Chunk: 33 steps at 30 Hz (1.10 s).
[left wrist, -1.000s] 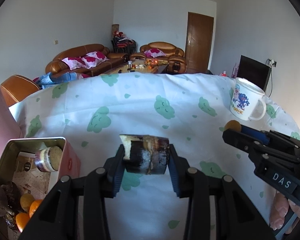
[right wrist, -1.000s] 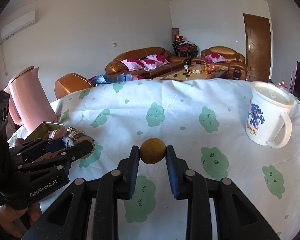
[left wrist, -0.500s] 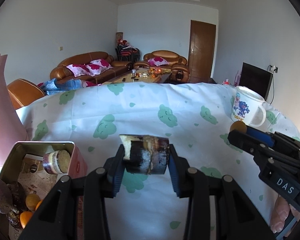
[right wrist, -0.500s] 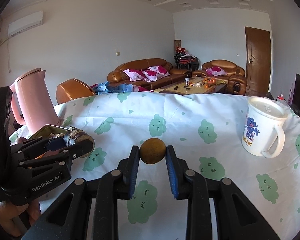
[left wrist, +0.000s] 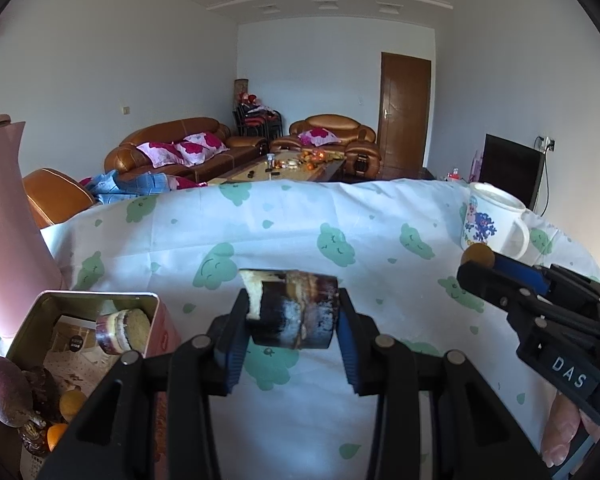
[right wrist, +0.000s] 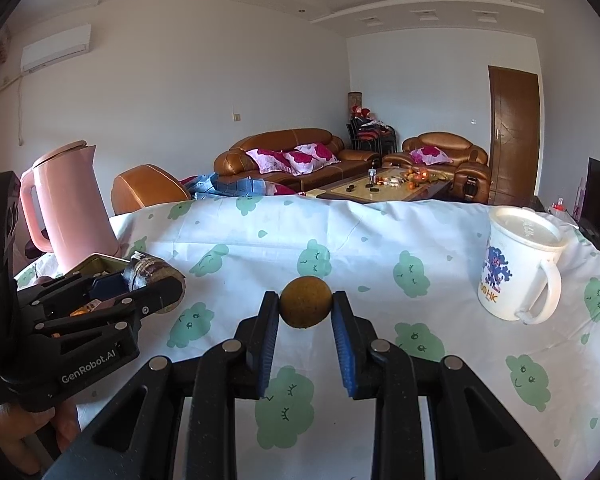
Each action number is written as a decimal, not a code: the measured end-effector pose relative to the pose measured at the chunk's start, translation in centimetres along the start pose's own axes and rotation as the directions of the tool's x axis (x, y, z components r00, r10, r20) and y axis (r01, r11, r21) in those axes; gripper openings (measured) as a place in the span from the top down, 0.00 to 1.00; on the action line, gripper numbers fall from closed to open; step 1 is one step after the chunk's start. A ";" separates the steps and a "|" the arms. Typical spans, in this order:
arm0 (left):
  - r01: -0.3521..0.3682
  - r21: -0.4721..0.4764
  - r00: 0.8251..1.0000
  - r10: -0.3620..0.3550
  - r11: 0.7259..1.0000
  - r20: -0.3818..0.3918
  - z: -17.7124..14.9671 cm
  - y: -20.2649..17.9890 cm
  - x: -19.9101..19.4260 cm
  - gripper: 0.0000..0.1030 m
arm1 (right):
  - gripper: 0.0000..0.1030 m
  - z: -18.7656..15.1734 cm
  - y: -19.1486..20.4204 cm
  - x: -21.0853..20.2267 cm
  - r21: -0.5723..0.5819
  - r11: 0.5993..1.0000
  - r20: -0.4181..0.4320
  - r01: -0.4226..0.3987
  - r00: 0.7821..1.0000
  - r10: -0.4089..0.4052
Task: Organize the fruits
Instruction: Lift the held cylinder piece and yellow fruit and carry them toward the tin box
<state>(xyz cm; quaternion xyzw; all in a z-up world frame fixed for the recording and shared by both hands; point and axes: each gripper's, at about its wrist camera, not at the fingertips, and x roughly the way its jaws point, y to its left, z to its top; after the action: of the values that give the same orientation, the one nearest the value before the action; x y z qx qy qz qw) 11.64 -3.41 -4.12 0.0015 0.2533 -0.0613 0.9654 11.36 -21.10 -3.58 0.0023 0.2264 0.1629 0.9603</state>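
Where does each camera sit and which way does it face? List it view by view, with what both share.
Left wrist: on the left gripper, facing along the table; shut on a cane piece; tin at left, right gripper and fingers at right.
Right wrist: on the right gripper, same heading; shut on a round fruit; left gripper and hand at left.
Shared: mug, kettle, tablecloth, sofas.

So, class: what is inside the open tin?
The tin holds a cut cane piece resting on printed paper, with small orange fruits nearer the camera. Its bottom and near wall are hidden.
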 end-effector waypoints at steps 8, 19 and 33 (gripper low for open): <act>-0.012 0.003 0.999 0.012 1.000 0.038 -0.1 0.0 -0.8 0.60 | 0.72 -0.1 0.3 -0.6 -0.013 1.000 0.029 0.004 1.000 -0.004; -0.027 0.014 0.997 0.026 1.000 0.078 -0.3 -0.1 -1.8 0.60 | 0.72 -0.1 1.0 -1.5 -0.046 0.999 0.077 0.015 0.997 -0.012; -0.032 0.009 0.996 0.031 0.999 0.086 -0.6 -0.1 -2.6 0.60 | 0.72 -0.3 1.3 -2.1 -0.065 0.998 0.104 0.021 0.994 -0.014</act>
<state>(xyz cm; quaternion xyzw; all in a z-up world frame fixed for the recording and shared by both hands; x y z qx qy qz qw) 9.09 -3.22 -3.41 0.0082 0.2113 -0.0472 0.9763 9.05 -20.54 -2.85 -0.0229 0.1707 0.1615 0.9717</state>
